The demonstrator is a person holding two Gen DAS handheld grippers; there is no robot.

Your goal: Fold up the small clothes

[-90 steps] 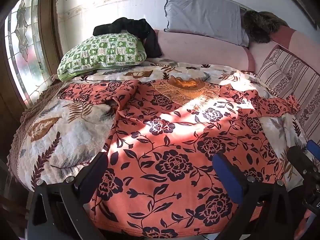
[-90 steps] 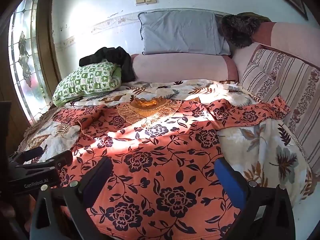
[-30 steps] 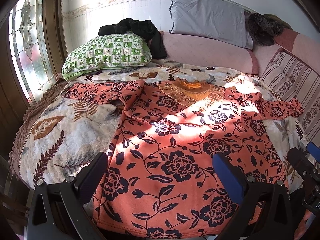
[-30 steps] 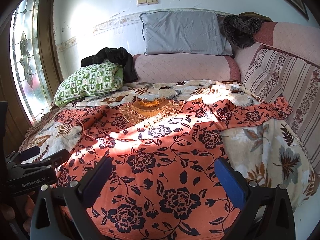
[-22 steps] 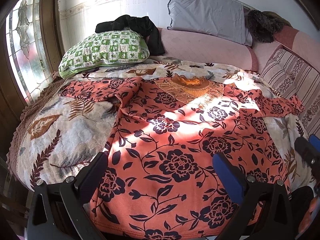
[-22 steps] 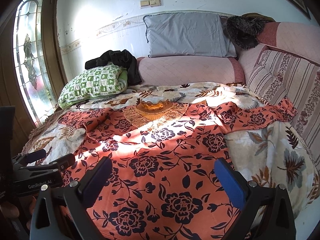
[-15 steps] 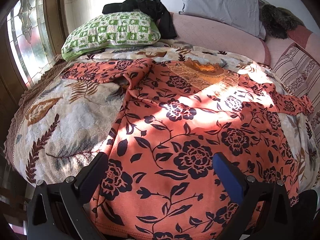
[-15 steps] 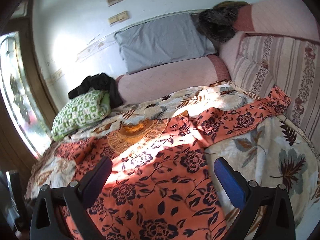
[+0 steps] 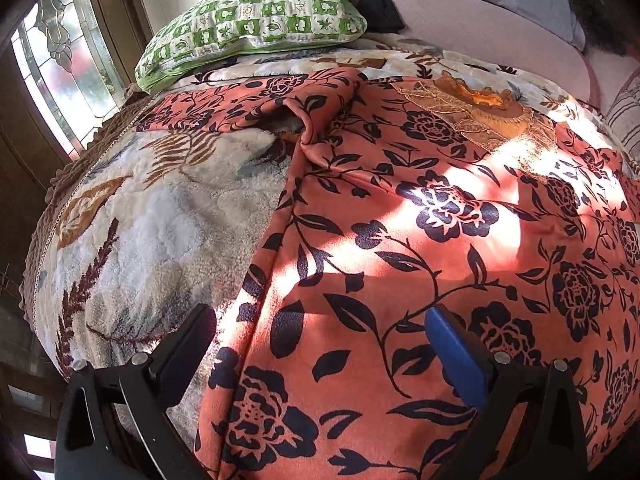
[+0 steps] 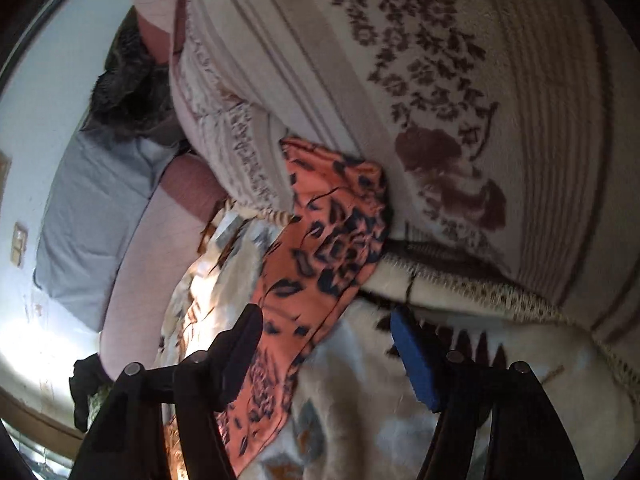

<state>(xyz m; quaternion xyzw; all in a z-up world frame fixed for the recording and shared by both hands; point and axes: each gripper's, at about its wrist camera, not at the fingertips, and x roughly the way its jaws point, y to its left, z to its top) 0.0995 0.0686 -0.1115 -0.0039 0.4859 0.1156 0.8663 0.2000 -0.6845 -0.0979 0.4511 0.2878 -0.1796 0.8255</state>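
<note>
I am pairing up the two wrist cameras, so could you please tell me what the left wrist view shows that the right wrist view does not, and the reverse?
Only the left wrist view shows the green-and-white checked pillow, the stained-glass window, the garment's gold embroidered neckline and the open left gripper over the hem.

Only the right wrist view shows the striped beige floral cushion, the sleeve end lying against it, and the open right gripper near that sleeve.

Both show the orange garment with black flowers, the fleecy leaf-print blanket and the grey pillow.
</note>
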